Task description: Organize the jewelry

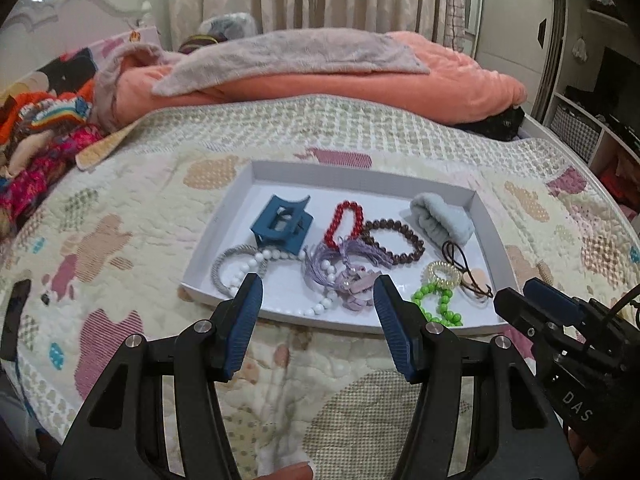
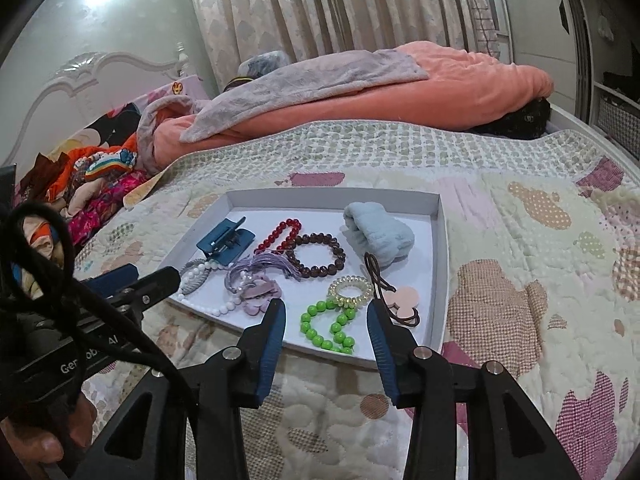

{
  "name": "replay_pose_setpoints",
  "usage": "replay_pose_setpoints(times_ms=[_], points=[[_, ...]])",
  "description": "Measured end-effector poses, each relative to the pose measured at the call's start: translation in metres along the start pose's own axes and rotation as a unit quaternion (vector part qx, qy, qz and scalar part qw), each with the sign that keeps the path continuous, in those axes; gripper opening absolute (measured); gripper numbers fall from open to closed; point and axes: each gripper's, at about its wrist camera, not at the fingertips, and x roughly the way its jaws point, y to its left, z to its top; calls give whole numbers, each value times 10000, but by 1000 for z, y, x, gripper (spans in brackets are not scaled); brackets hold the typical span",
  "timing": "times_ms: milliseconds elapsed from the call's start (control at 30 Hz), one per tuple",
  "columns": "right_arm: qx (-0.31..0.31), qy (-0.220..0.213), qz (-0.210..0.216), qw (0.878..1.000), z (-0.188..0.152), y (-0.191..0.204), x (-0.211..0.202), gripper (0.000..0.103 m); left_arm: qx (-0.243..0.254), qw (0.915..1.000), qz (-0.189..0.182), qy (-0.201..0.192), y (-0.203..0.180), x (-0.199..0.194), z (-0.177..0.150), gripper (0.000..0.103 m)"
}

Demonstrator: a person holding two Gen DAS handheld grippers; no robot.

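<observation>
Printed in pale capitals on the black housing of the right gripper (image 1: 516, 300), seen at the edge of the left wrist view, are the letters "DAS"; the left gripper's (image 2: 160, 278) body, in the right wrist view, carries white lettering that starts "Gen" and ends "AI", the middle hidden by a black cable (image 2: 60, 280).

Both tools have matte black plastic arms, silver pivot pins and ribbed blue rubber pads. The left gripper (image 1: 318, 280) stands wide apart with nothing between its pads; the right gripper (image 2: 326, 306) is parted more narrowly and also grips nothing — both hang over the near rim of the tray.

The jewelry lies in a shallow white cardboard tray (image 1: 256, 174) on a quilted cotton bedspread (image 1: 120, 208) patched with dotted and woven shapes. Inside it: a blue boxy plastic claw clip (image 1: 282, 222), a glossy red bead bracelet (image 1: 346, 222), a dark brown bead bracelet (image 1: 394, 242), a string of round white beads (image 1: 256, 260), a grey braided band (image 1: 224, 266), a lilac tassel (image 1: 352, 252) tangled with a mauve flower-shaped clip (image 1: 356, 286), bright green beads (image 1: 438, 304), a clear coiled hair tie (image 1: 440, 272), a brown elastic with a peach disc (image 1: 476, 276), and a fluffy pale blue scrunchie (image 1: 440, 216).

Behind lie a plush coral blanket (image 1: 360, 88) and a grey fleece throw (image 1: 288, 56).
</observation>
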Motion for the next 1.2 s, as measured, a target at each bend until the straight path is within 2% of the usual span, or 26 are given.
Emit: replay_pose_setpoints(times_ms=[433,1200], points=[[-25,-224,-76,9997,10,9,-19,45,-49,9996,108,-271,4,-20,6,58],[-110,-186,-180,9996,13,10,-17,47,36,9990,216,-393,3,-25,8,58]])
